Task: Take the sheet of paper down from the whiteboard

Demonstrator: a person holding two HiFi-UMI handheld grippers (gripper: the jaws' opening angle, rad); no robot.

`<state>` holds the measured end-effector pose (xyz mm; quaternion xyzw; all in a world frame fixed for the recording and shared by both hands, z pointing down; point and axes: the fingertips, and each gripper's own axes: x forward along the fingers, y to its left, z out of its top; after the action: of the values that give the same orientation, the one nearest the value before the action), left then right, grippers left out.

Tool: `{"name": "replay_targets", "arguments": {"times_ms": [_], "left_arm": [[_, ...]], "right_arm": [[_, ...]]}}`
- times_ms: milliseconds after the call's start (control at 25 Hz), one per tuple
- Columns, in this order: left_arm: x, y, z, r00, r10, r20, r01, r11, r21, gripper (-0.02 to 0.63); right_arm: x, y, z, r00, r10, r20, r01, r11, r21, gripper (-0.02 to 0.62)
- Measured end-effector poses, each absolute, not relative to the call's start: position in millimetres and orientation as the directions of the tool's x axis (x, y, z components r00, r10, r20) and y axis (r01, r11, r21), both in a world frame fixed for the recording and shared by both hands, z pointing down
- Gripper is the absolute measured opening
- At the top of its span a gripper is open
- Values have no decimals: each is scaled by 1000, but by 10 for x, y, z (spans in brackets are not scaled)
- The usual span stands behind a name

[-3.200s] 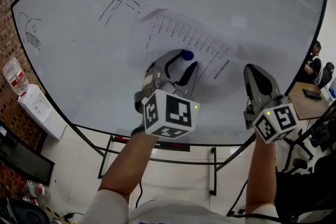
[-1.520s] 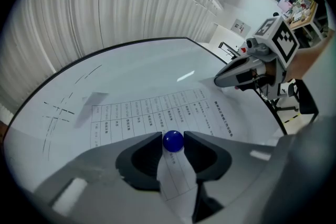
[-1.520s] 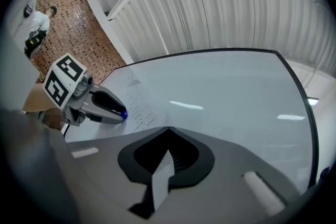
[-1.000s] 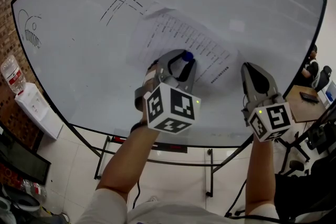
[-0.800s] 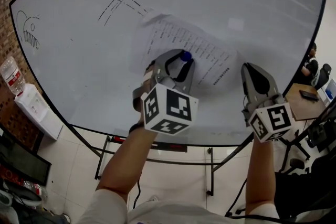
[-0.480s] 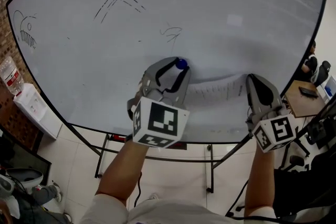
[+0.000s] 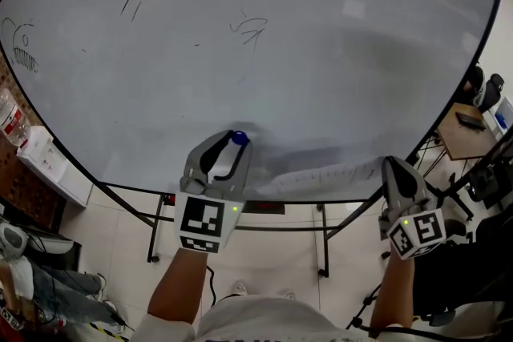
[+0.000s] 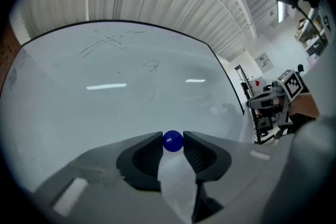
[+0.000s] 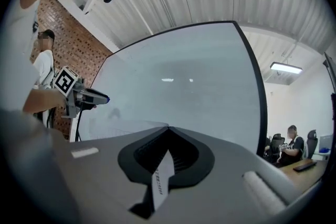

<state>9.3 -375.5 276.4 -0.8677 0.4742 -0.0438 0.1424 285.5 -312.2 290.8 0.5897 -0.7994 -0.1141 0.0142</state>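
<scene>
Low, paper [image 7: 321, 175] (magnet [image 7: 239, 138]) along whiteboard's edge [image 7: 136, 190].

White printed sheet of paper [image 7: 321, 175]: print blurred, illegible, lower centre of head view; right end hidden within grey right gripper [image 7: 394, 166]. Large white whiteboard [image 7: 337, 36]: upper edge cut off at frame top.

No legible text, printed rows on the sheet of paper [image 7: 321, 175] too small, whiteboard [image 7: 361, 76] marker scribbles unreadable

The whiteboard [image 7: 321, 52] is smooth and glossy with ceiling lights reflecting off it, the sheet [image 7: 321, 175] is thin matte paper, and the blue magnet [image 8: 172, 141] looks shiny.
</scene>
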Motion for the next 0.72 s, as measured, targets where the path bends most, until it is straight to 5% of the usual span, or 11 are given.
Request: {"name": "replay_targets", "arguments": {"times_ms": [720], "left_arm": [[-202,-3615,3639,526,-850,3,-849,-526,-54,132]], "right_arm": [[3066,-2905,3765,-202,-979,-11,-978,200,64,6]]}}
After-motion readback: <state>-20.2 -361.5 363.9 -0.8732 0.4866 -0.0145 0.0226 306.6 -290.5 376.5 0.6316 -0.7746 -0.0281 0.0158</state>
